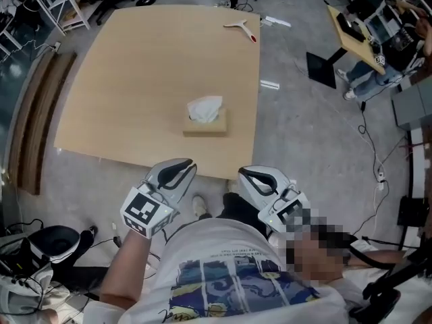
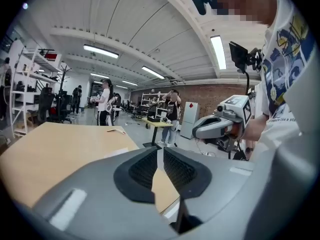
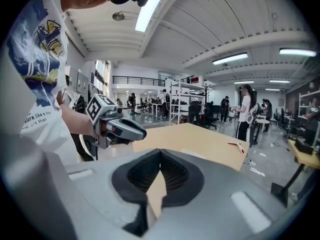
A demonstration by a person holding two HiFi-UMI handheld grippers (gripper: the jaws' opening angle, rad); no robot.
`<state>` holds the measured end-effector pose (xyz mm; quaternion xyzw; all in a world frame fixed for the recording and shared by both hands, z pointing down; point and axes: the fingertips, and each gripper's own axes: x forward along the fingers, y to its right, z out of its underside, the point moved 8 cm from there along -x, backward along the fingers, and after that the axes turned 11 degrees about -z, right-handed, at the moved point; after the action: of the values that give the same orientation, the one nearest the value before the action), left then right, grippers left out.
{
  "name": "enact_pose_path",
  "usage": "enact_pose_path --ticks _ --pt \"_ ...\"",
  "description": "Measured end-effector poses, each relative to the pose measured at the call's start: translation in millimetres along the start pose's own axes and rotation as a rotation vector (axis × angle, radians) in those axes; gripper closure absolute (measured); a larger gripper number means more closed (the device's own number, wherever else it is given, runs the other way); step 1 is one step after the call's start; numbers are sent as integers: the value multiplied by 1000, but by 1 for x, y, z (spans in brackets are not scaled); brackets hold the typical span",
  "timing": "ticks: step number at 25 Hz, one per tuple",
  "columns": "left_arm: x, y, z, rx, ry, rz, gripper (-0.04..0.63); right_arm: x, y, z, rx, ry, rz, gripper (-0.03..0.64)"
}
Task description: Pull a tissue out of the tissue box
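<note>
Sitting near the middle of the table (image 1: 128, 73), the box (image 1: 204, 127) lies ahead of both grippers, its long axis across the head view and the tissue (image 1: 205, 108) bunched up from its top slot. Both grippers are back at the table's near edge, apart from the box. The left gripper (image 1: 186, 167) points up and slightly right, about in line with the box, and looks a little nearer. Its jaws stand a narrow slit apart with nothing between them. The right gripper (image 1: 246, 175) has its jaw tips together, empty, and the box lies up and to its left. Neither gripper view shows the box.
</note>
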<state>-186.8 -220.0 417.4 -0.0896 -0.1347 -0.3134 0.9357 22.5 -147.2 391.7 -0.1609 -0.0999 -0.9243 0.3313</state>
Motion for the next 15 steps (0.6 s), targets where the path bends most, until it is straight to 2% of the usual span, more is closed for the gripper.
enact_pose_path --ticks 4,10,15 --pt "30 -25 -3 1 0 18 526 -3 27 -7 5 8 32 614" --pt "77 -72 -1 46 -66 -17 469 1 58 -10 -14 -2 50 614" --pt "116 -103 17 42 -129 -31 429 0 72 -4 -8 -14 61 614"
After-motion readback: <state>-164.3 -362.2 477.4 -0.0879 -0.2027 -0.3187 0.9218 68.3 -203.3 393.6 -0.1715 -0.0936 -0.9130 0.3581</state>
